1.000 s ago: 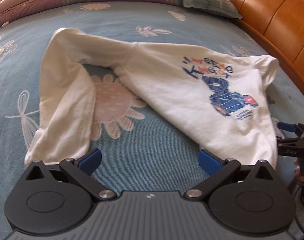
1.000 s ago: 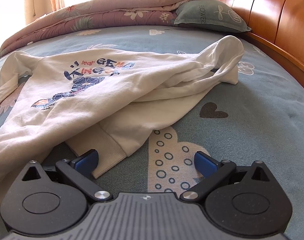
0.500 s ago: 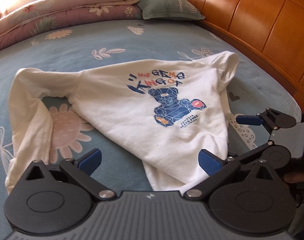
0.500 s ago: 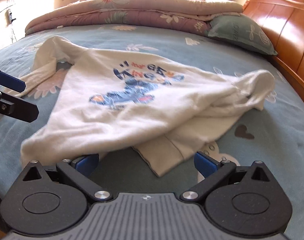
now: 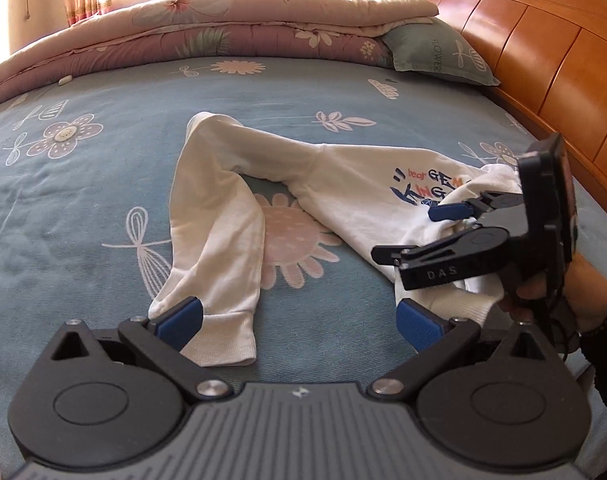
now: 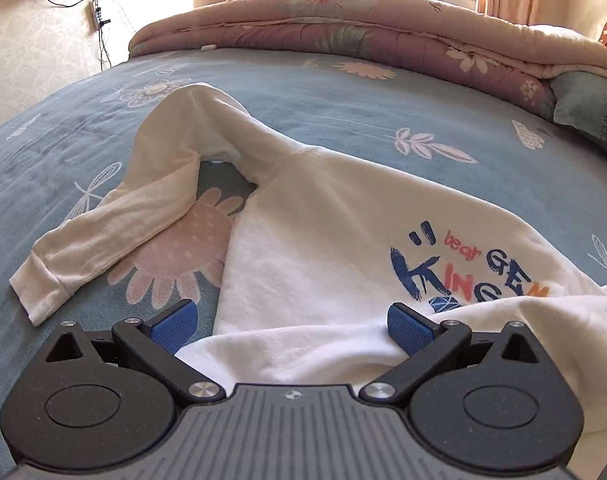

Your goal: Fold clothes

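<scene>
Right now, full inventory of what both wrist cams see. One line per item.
sweatshirt: 1, white, blue and orange print, spread on the bed, part folded over the print
sleeve: 1, white, bent, cuff near left gripper
bedsheet: 1, blue, floral pattern, under the sweatshirt
quilt: 1, pink and beige, folded along the far edge
pillow: 1, grey-green, by the headboard
headboard: 1, orange-brown wood, right side
left gripper: 1, black, blue pads, jaws open over the sheet
right gripper: 1, black, blue pads, jaws open around a sweatshirt fold
hand: 1, holding the right gripper
</scene>
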